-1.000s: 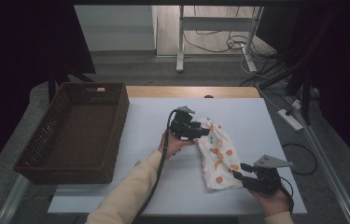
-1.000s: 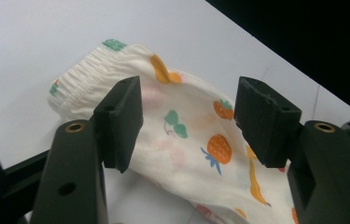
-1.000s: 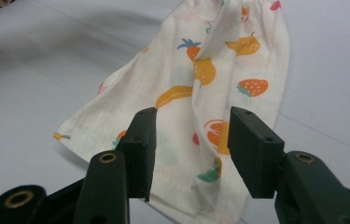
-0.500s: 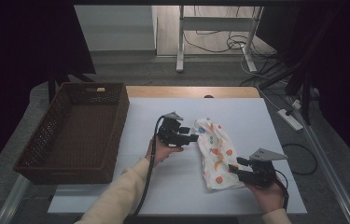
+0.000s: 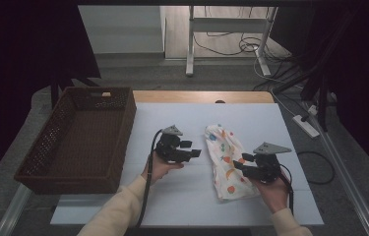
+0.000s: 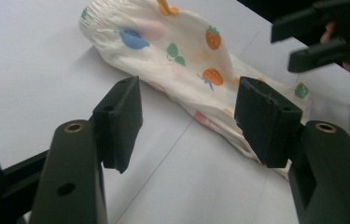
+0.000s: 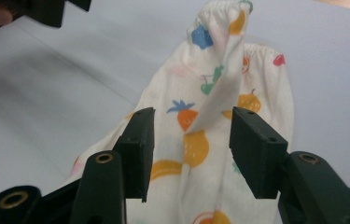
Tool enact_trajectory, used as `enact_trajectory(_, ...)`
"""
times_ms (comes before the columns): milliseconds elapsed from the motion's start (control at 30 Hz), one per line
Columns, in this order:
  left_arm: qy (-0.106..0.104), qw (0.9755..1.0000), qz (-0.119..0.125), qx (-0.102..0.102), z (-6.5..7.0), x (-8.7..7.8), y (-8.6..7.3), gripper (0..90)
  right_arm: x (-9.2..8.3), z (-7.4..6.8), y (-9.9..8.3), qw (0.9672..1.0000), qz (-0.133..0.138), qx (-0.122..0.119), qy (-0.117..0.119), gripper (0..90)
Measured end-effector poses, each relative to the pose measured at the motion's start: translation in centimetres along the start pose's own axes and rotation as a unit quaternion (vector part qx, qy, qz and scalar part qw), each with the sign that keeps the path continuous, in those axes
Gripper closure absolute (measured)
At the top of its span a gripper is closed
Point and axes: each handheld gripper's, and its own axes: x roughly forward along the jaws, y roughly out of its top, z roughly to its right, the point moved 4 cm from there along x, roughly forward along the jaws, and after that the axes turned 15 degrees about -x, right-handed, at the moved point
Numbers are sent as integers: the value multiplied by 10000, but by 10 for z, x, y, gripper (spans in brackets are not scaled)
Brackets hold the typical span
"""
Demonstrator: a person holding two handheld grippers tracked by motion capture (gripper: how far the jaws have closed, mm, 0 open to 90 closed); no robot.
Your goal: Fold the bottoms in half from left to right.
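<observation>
Both grippers hover with jaws parted and empty, left gripper beside the fruit-print cloth, right gripper over it, seemingly lining up a fold.

White table: fruit-print cloth folded lengthwise, right of centre. Left gripper just beside cloth's left edge, jaws apart, nothing between; right gripper over cloth's right edge, jaws apart (contact with cloth not discernible). Brown wicker basket at left edge, well apart from both.
</observation>
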Motion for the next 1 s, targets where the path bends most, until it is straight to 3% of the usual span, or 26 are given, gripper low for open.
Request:
enact_trajectory(433,-24,10000,13,-32,-3,-6,-7,397,27,22,18,9999,-45,72,-98,504)
enact_trajectory(833,14,10000,-34,-8,-4,-6,-11,381,65,43,36,9998,-195,54,12,512)
enact_trajectory(1000,49,10000,-51,-15,-5,-6,-12,367,77,49,40,9996,-275,65,51,555)
